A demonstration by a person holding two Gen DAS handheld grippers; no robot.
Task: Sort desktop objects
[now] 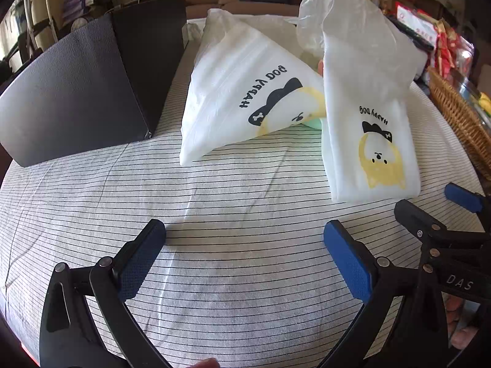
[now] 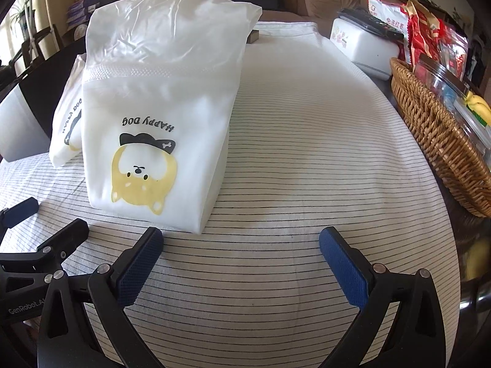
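— Striped cloth covers the surface (image 1: 233,263); what lies ahead of the claws?

— Two white "Happy Dog" bags. The nearer bag (image 2: 153,141) sits just ahead and left of the right claw (image 2: 241,265); the leaning bag (image 1: 245,92) lies well ahead of the left claw (image 1: 244,256). Both claws hang spread wide, holding nothing.

— Where would they go?

— Likely the wicker basket (image 2: 429,128), right of the right claw, though that is a guess.

— How to take one cleanly?

— Probably pinch a thick folded edge, not the slack film on top, and lift slowly so the plastic doesn't slip.
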